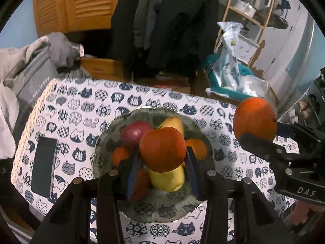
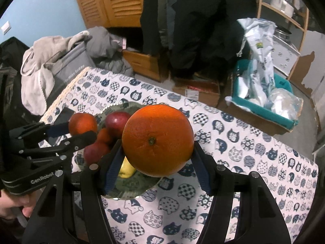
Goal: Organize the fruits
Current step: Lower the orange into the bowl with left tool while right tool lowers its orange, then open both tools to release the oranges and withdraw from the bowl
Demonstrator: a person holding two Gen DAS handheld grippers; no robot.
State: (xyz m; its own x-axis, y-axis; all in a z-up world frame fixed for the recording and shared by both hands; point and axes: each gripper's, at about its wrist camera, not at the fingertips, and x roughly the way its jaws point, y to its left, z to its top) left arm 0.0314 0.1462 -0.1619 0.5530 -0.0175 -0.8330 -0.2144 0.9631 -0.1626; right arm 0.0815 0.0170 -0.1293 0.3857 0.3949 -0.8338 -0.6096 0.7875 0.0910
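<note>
My left gripper point(image 1: 162, 156) is shut on a red-orange persimmon point(image 1: 162, 149) and holds it above a round patterned plate point(image 1: 162, 209). The plate holds a red apple point(image 1: 136, 132), a yellow pear point(image 1: 172, 123), small oranges point(image 1: 119, 156) and a yellow fruit point(image 1: 166, 180). My right gripper point(image 2: 157, 158) is shut on a large orange point(image 2: 158, 140), raised over the plate's right rim point(image 2: 130, 192). In the left wrist view that orange point(image 1: 255, 119) hangs at the right. In the right wrist view the left gripper point(image 2: 81, 132) holds the persimmon point(image 2: 82, 124) at the left.
The table has a cat-print cloth point(image 1: 85, 109). A dark phone point(image 1: 44, 166) lies at its left. A grey bag and clothes point(image 1: 26, 75) sit beyond the left edge. A teal bin with plastic bags point(image 2: 262, 101) and cardboard boxes point(image 2: 199, 90) stand on the floor behind.
</note>
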